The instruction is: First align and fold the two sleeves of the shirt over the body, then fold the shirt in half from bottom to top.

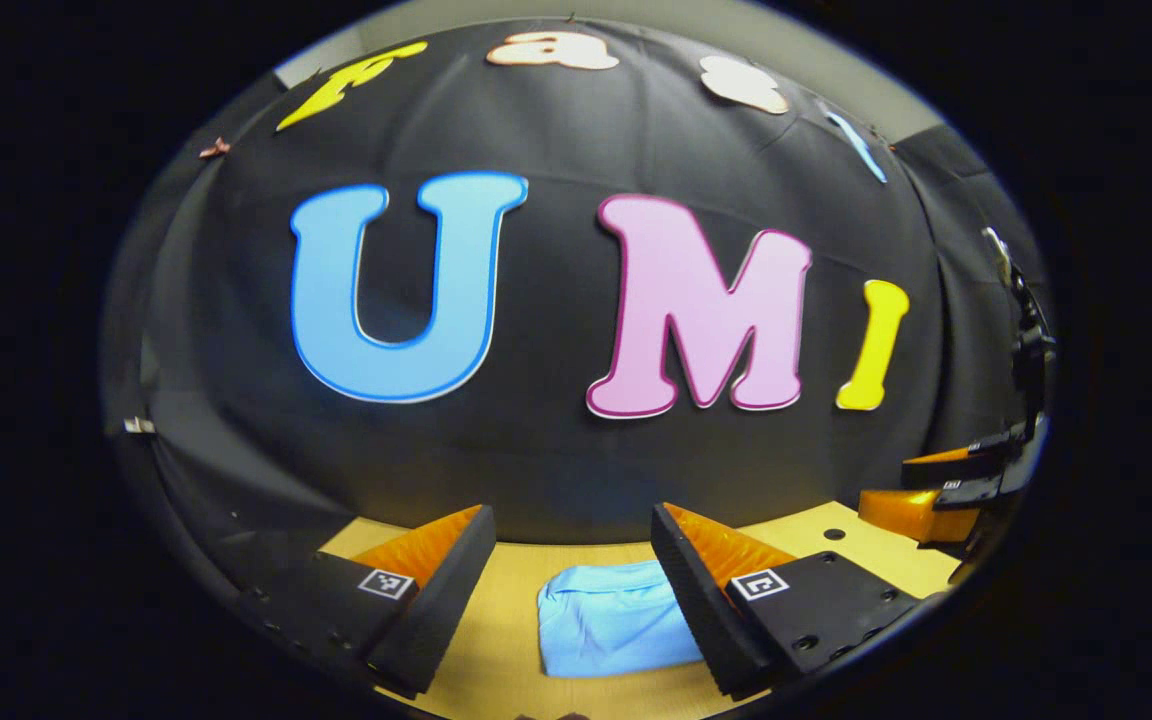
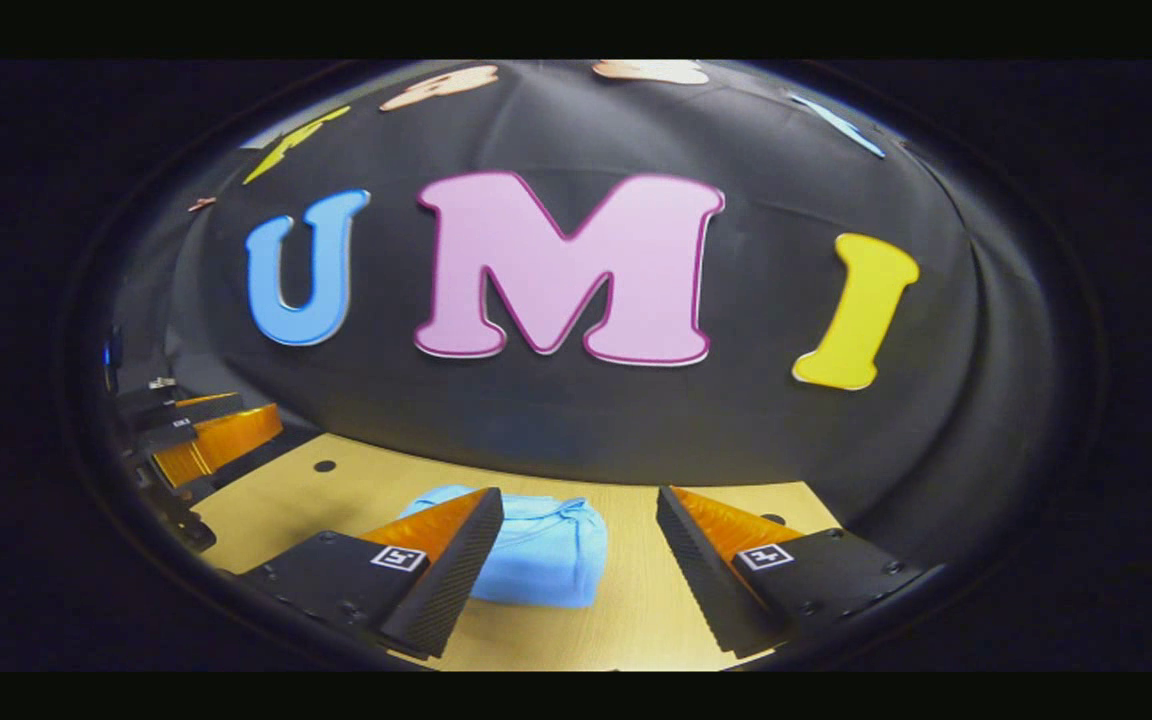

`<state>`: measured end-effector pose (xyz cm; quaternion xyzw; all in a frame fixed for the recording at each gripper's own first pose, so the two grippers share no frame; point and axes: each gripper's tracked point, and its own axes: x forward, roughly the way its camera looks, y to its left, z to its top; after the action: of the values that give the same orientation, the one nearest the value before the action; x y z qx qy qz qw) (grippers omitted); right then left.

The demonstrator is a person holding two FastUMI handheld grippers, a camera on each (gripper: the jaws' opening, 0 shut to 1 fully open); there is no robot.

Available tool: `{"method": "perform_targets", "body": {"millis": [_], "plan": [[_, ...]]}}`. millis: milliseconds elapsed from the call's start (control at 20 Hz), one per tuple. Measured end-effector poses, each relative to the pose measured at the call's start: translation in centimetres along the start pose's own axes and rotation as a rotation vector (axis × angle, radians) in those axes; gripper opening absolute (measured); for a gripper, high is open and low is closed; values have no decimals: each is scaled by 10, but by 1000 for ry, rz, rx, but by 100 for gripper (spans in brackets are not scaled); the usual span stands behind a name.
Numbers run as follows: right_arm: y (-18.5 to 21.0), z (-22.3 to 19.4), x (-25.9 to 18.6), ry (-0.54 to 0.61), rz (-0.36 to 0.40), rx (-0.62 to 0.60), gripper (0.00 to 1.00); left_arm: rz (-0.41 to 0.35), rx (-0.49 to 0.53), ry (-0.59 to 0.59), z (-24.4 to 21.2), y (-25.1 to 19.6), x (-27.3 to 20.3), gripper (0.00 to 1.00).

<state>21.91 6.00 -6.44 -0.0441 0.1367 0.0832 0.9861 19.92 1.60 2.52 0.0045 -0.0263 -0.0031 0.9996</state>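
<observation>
The folded shirt (image 1: 608, 618) lies on the table (image 1: 496, 610) before me, between my left gripper (image 1: 571, 590) and my right gripper (image 2: 578, 570).

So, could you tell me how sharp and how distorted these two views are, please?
Left gripper view: fisheye bends the table edge and booth wall; the shirt is sharp, evenly lit. Right gripper view: same bulge, the shirt slightly softer, the rim dim; no glare in either.

My right gripper (image 2: 576, 560) above the folded shirt (image 2: 546, 555)

My jaws stand apart, holding nothing; the shirt lies bunched on the desk (image 2: 636, 620) near its far edge. My left gripper (image 2: 201, 435) hovers off to the side.
</observation>
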Motion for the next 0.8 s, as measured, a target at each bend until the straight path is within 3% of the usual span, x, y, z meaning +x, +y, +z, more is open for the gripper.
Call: {"method": "perform_targets", "body": {"millis": [300,500,800], "plan": [[36,3,-131,-64,21,15,98,-92,21,-27,14,-48,-133,99],[60,-13,-209,-56,47,-27,97,-117,-66,-7,13,-66,-210,99],[54,-17,-301,-92,18,-30,97,-58,-152,19,4,-59,-306,99]]}}
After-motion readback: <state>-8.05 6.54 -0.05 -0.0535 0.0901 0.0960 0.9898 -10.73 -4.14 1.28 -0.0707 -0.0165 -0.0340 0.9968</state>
